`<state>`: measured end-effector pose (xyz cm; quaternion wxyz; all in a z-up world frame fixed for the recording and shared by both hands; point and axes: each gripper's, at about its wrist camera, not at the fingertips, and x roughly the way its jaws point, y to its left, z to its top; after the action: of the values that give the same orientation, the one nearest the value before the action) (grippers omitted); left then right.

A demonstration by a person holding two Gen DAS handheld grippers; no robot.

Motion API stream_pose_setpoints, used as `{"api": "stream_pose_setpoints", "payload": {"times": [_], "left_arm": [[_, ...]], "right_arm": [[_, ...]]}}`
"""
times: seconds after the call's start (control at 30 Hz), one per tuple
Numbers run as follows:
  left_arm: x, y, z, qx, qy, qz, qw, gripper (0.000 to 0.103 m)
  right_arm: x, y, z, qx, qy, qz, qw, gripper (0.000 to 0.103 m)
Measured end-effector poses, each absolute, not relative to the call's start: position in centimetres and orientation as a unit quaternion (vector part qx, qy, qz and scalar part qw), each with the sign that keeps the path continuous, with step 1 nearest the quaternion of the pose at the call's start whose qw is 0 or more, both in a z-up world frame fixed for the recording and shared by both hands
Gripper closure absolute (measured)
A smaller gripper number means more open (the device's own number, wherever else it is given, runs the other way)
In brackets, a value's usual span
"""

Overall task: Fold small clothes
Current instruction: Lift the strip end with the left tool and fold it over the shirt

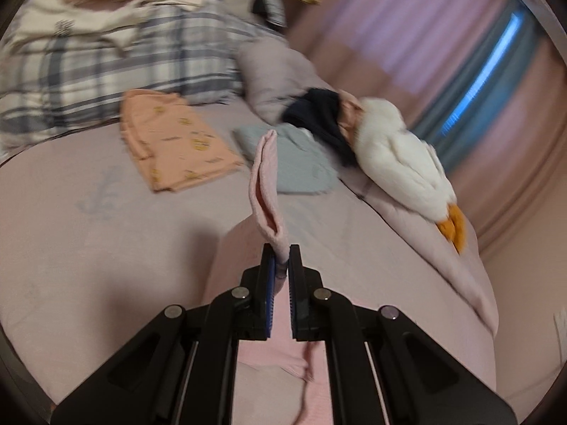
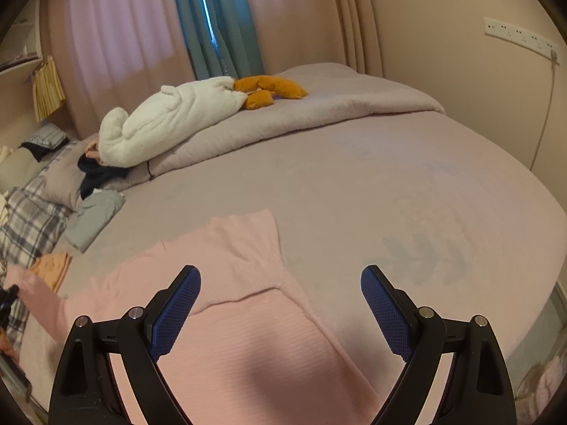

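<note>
The pale pink ribbed knit garment [image 2: 248, 304] is lying spread across the mauve bed sheet [image 2: 407, 191], filling the lower centre of the right wrist view, one sleeve reaching up toward mid-frame. The right gripper [image 2: 280, 310] is hovering above it with its blue-padded jaws standing wide apart and nothing between them; the garment is sitting directly beneath and ahead of the gap.

The left wrist view is showing what the right cannot: the left gripper [image 1: 280, 265] is clamped on a fold of that same garment [image 1: 265, 184], the cuffed end rising upward from the closed jaws toward mid-frame, the rest hanging below between the arms. This view is blurred.

In the left view, a folded peach printed cloth [image 1: 173, 141] is lying left of centre, a folded grey-blue cloth [image 1: 297, 163] just behind the raised sleeve, and a plaid grey-and-white blanket [image 1: 106, 71] at upper left. A white plush toy with orange feet [image 2: 170, 117] is resting on the folded quilt [image 2: 319, 106] at upper centre of the right view. A white power strip [image 2: 521, 35] is mounted at upper right.
</note>
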<state>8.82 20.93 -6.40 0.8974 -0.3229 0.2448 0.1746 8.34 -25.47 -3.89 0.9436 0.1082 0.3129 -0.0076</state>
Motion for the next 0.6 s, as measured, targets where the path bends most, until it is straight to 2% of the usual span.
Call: {"api": "stream_pose_setpoints", "payload": {"times": [0.27,0.6], "left_arm": [[11.8,14.6,-8.2,-0.257,0.298,0.109,0.913,0.097],[14.2,9.2,-13.4,-0.21,0.383,0.063,0.898,0.096]], "right_arm": [[8.3,-25.6,-4.4,0.113,0.319,0.0,0.941,0.012],[8.2,-25.6,-5.2,0.117,0.337,0.005,0.934,0.012]]}}
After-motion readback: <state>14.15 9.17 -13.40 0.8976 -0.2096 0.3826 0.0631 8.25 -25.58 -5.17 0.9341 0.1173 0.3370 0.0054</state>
